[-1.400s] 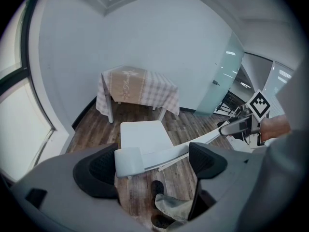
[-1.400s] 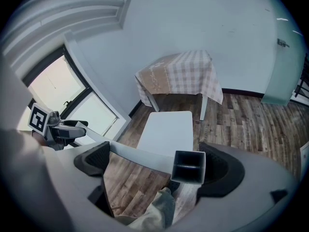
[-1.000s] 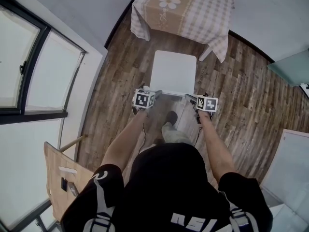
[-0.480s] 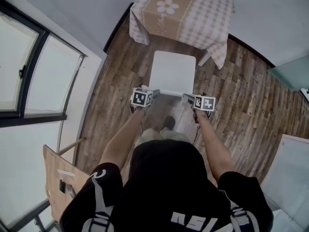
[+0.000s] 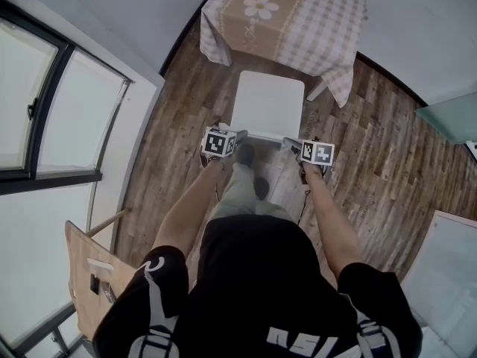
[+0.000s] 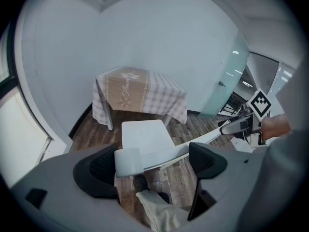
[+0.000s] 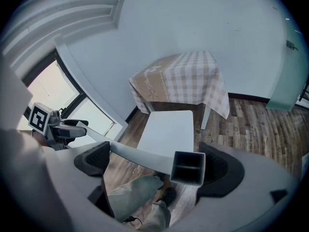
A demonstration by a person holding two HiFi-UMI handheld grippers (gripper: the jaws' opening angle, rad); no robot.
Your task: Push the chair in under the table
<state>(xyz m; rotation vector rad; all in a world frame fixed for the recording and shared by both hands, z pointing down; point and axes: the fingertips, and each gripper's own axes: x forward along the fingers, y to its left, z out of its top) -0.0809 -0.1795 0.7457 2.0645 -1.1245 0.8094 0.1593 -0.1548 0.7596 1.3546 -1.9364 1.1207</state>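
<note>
A white chair stands before the table (image 5: 283, 13), which wears a beige checked cloth; its seat (image 5: 268, 104) has its far edge at the cloth's hem. Its top rail (image 5: 262, 136) spans between my two grippers. The left gripper (image 5: 238, 137) is at the rail's left end and the right gripper (image 5: 292, 144) at its right end. In the left gripper view the rail (image 6: 164, 153) lies across the wide-apart jaws of the left gripper (image 6: 152, 163). In the right gripper view the hollow rail end (image 7: 188, 168) sits between the spread jaws of the right gripper (image 7: 154, 163).
A tall window (image 5: 45, 110) runs down the left wall. A wooden board (image 5: 89, 274) stands at the lower left. A glass door (image 5: 447, 110) and a white panel (image 5: 447, 252) are on the right. The person's foot (image 5: 244, 154) is just behind the chair.
Chair and both grippers have shifted forward toward the table. The person's foot has stepped up behind the rail.
</note>
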